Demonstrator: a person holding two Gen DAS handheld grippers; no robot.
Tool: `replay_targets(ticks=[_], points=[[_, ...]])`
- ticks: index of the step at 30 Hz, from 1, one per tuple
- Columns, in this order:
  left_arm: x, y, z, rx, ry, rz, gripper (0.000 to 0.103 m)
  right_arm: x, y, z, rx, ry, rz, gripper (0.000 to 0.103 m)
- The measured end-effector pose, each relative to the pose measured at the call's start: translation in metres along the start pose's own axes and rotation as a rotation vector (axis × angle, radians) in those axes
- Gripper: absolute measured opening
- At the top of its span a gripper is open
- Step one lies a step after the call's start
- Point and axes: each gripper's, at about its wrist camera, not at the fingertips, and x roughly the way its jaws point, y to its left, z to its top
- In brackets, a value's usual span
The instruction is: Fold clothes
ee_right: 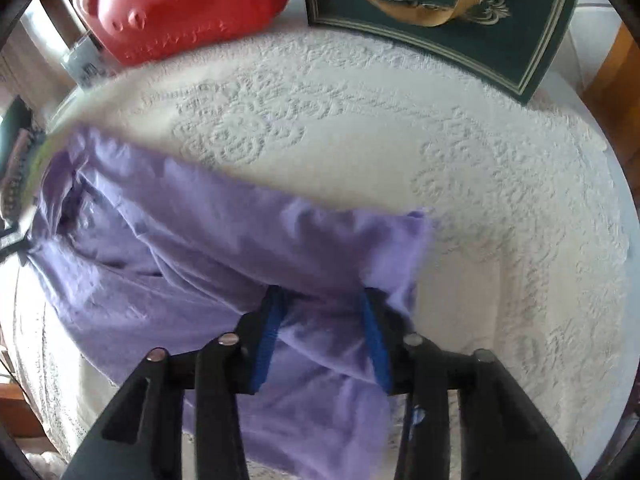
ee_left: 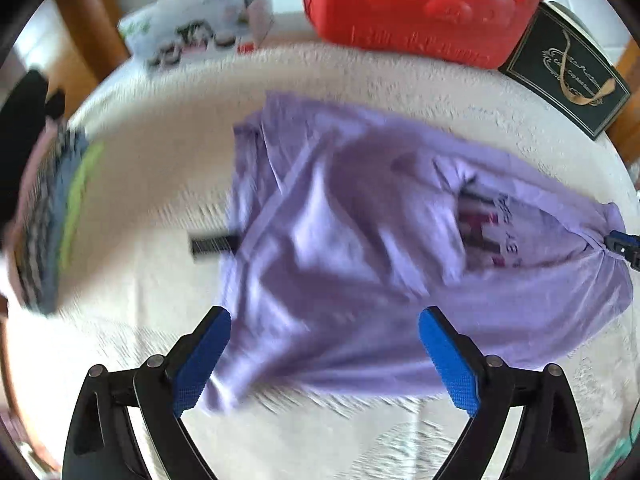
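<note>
Purple shirt (ee_left: 360,240) bunched between right fingers (ee_right: 376,344), beyond wide-spread, empty left fingers (ee_left: 200,356).

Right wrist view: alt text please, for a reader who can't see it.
The right gripper pinches a bunched fold of a lilac T-shirt lying on a cream embossed tablecloth. A red bear-faced plastic case and a dark green gift bag sit at the far edge.

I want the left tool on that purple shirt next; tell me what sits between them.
Nothing visible. The left tool hangs open right over the purple shirt, and the right tool already grips the fabric.
</note>
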Motion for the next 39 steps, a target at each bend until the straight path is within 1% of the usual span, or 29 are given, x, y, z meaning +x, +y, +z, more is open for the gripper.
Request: replay_targets(ticks=[1,2,3,4,5,7,8,9,10,12,14,16,20,22,24,26,27,28,32,35,37,39], points=[[0.007,-0.002,-0.004,-0.016,0.021,0.015,0.096,-0.004,-0.004,0.000,0.019,-0.006,-0.017,0.035],[0.013,-0.005,-0.009,-0.032,0.041,0.029,0.096,-0.011,-0.013,-0.001,0.039,-0.021,-0.072,0.035],[0.018,-0.006,-0.012,-0.043,0.051,0.038,0.096,-0.014,-0.019,-0.003,0.043,-0.011,-0.111,0.035],[0.020,-0.007,-0.013,-0.047,0.050,0.041,0.098,-0.016,-0.025,-0.006,0.046,0.001,-0.148,0.035],[0.023,-0.008,-0.014,-0.051,0.049,0.043,0.099,-0.021,-0.029,-0.009,0.052,0.006,-0.154,0.035],[0.025,-0.009,-0.016,-0.061,0.040,0.053,0.099,-0.041,-0.036,-0.020,0.058,-0.044,-0.096,0.037],[0.020,-0.012,-0.018,-0.070,0.021,0.066,0.099,-0.051,-0.037,-0.025,0.035,-0.074,-0.049,0.037],[0.013,-0.018,-0.022,-0.083,0.001,0.073,0.099,-0.056,-0.038,-0.029,0.016,-0.091,-0.032,0.037],[0.004,-0.026,-0.027,-0.097,-0.018,0.068,0.100,-0.061,-0.038,-0.031,-0.009,-0.105,-0.015,0.038],[-0.010,-0.048,-0.037,-0.120,-0.044,0.046,0.100,-0.061,-0.039,-0.030,-0.056,-0.105,0.023,0.040],[-0.022,-0.077,-0.047,-0.136,-0.064,0.033,0.100,-0.059,-0.042,-0.028,-0.127,-0.106,0.056,0.045],[-0.032,-0.110,-0.060,-0.153,-0.087,0.041,0.100,-0.057,-0.049,-0.027,-0.207,-0.109,0.084,0.054],[-0.044,-0.186,-0.081,-0.230,-0.101,0.057,0.101,-0.052,-0.069,-0.027,-0.375,-0.105,0.200,0.057],[-0.044,-0.226,-0.085,-0.287,-0.099,0.077,0.101,-0.052,-0.077,-0.027,-0.465,-0.116,0.231,0.061],[-0.041,-0.259,-0.086,-0.328,-0.085,0.052,0.101,-0.056,-0.085,-0.022,-0.501,-0.128,0.276,0.062],[-0.039,-0.291,-0.086,-0.347,-0.073,0.051,0.101,-0.060,-0.091,-0.017,-0.537,-0.136,0.314,0.069],[-0.037,-0.304,-0.086,-0.348,-0.074,0.056,0.101,-0.061,-0.093,-0.015,-0.565,-0.146,0.326,0.079],[-0.035,-0.316,-0.085,-0.353,-0.071,0.059,0.101,-0.061,-0.095,-0.013,-0.577,-0.149,0.332,0.085],[-0.022,-0.343,-0.084,-0.385,-0.056,0.035,0.101,-0.051,-0.103,-0.009,-0.594,-0.135,0.327,0.086],[-0.022,-0.355,-0.083,-0.432,-0.087,0.060,0.101,-0.046,-0.109,-0.006,-0.630,-0.150,0.371,0.086],[-0.019,-0.365,-0.082,-0.459,-0.086,0.072,0.101,-0.042,-0.110,-0.001,-0.677,-0.160,0.409,0.086],[-0.015,-0.374,-0.080,-0.490,-0.080,0.089,0.101,-0.035,-0.109,0.006,-0.723,-0.150,0.425,0.085]])
